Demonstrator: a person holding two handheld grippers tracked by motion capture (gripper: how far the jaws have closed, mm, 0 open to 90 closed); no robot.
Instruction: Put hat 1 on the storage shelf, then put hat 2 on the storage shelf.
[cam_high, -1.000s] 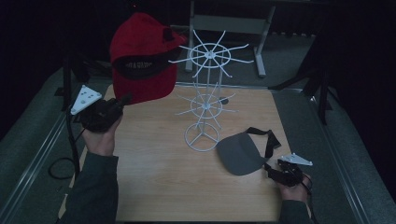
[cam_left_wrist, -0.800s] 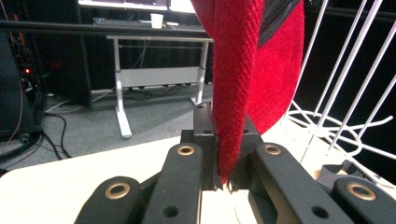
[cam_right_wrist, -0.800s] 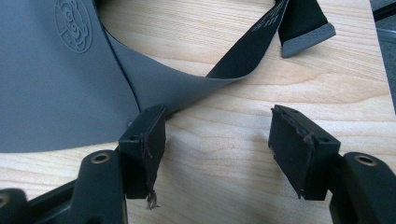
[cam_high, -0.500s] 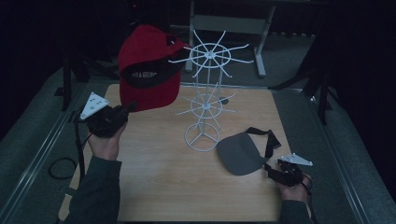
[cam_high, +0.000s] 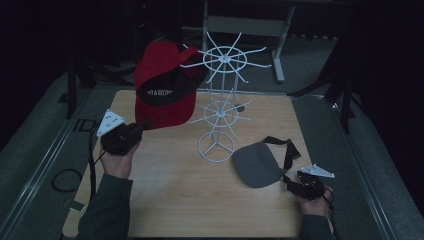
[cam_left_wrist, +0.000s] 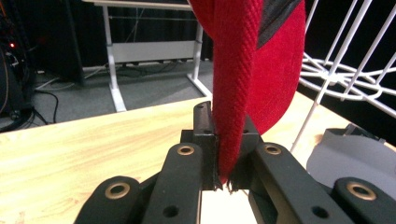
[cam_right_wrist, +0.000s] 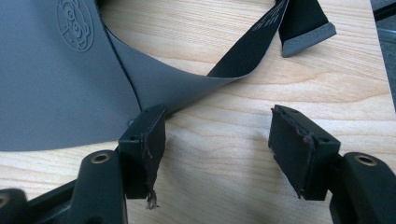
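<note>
Red cap (cam_high: 166, 92) clamped by its edge in left gripper (cam_high: 131, 134) jaws, raised beside white wire rack (cam_high: 220, 107), not yet hung; grey visor (cam_high: 260, 162) flat on desk (cam_high: 165, 195) near rack's base, right gripper (cam_high: 295, 184) jaws spread beside it.

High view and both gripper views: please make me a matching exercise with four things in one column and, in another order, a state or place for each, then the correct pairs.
Things:
1. red cap
2. grey visor
3. white wire rack
4. right gripper

States or places:
A. stands upright in the middle of the wooden table
B. jaws open, just above the tabletop
C. lies flat on the table, strap spread out
D. clamped by its edge in the left gripper, held up in the air

Pairs: 1-D, 2-C, 3-A, 4-B
</note>
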